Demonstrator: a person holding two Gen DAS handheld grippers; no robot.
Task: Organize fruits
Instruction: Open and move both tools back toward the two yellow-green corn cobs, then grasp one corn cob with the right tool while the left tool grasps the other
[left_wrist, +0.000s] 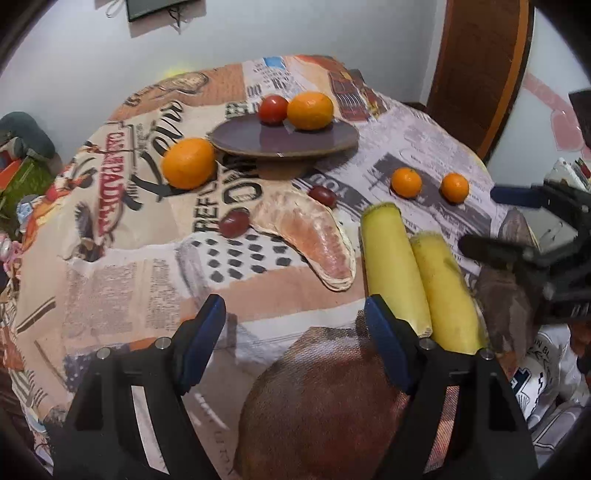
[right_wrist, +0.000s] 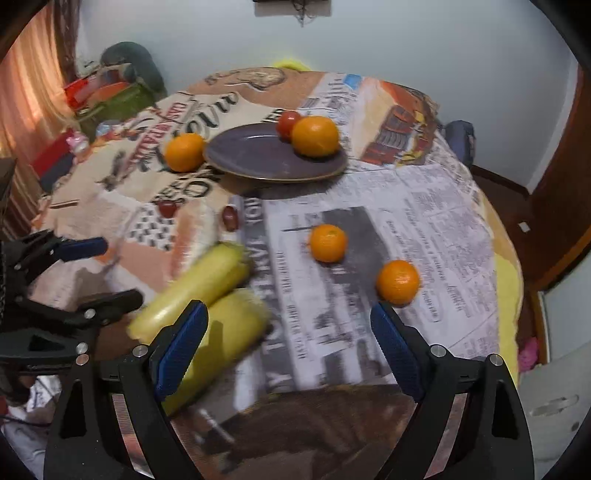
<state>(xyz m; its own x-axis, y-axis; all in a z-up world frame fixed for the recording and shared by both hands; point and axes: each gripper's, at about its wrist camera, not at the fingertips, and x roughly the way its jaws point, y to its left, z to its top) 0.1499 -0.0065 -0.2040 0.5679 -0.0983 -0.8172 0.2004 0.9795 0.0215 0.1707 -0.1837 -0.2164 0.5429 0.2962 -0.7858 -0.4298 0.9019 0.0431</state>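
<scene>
progress: early | plate (left_wrist: 251, 142) holding only a tomato (left_wrist: 272, 109) and one orange (left_wrist: 310, 110) | three oranges, two bananas (left_wrist: 417, 280), grapes lying loose on surface (right_wrist: 424, 221) | left gripper (left_wrist: 295, 325) and right gripper (right_wrist: 290, 339) hovering, jaws spread, carrying nothing

Even indoor light, soft shadows, fisheye-bent dark corners; right wrist view motion-blurred near its bottom.
</scene>
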